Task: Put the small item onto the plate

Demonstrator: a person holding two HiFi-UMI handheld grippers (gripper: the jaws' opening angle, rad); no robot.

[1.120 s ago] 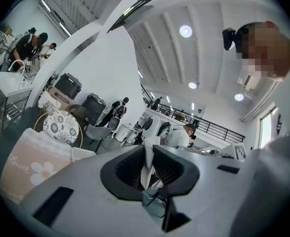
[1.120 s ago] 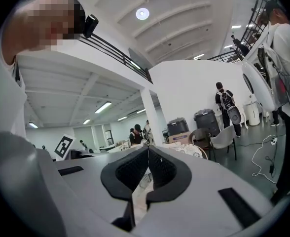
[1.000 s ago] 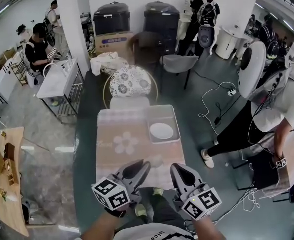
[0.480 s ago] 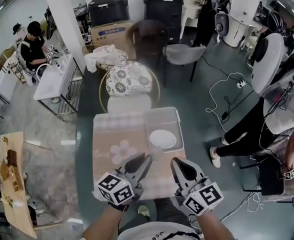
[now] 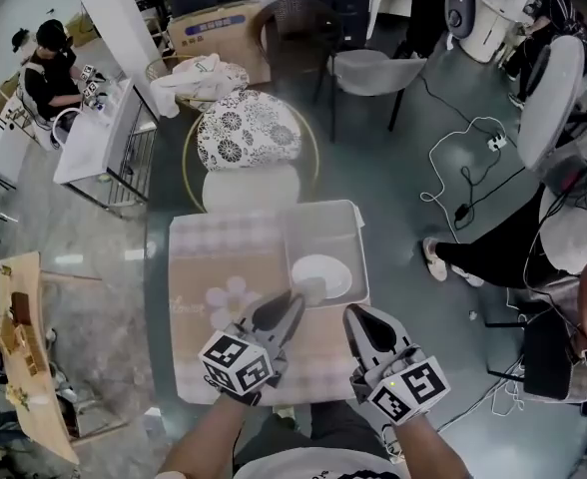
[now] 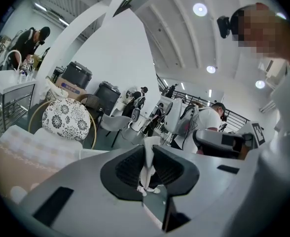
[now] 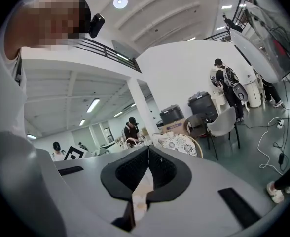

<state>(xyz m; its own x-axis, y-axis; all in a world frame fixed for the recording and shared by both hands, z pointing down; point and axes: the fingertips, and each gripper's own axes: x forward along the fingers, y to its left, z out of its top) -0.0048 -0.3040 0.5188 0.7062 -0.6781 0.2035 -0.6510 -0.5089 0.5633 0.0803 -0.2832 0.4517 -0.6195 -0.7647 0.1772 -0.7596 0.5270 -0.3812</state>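
Observation:
A white plate (image 5: pixel 321 275) lies in a clear tray (image 5: pixel 361 257) on the right half of a small table (image 5: pixel 224 267) with a pink cloth. A small pale item (image 5: pixel 311 289) sits at the plate's near left edge; what it is I cannot make out. My left gripper (image 5: pixel 292 305) (image 6: pixel 149 147) hovers over the table's near side, just short of that item. A narrow gap shows between its jaws, with nothing in it. My right gripper (image 5: pixel 358 317) (image 7: pixel 148 149) hangs beside it near the tray's front edge, its tips together and empty.
A round chair with a flowered cushion (image 5: pixel 247 133) stands right behind the table. A grey chair (image 5: pixel 368 68) is further back. Cables (image 5: pixel 473 168) run over the floor at right, where a person's legs (image 5: pixel 493 238) stretch out. A wire cart (image 5: pixel 104 138) stands at left.
The head view has come forward and tipped down, so the table and plate now sit higher and closer to both grippers. The jaws of both look the same as before.

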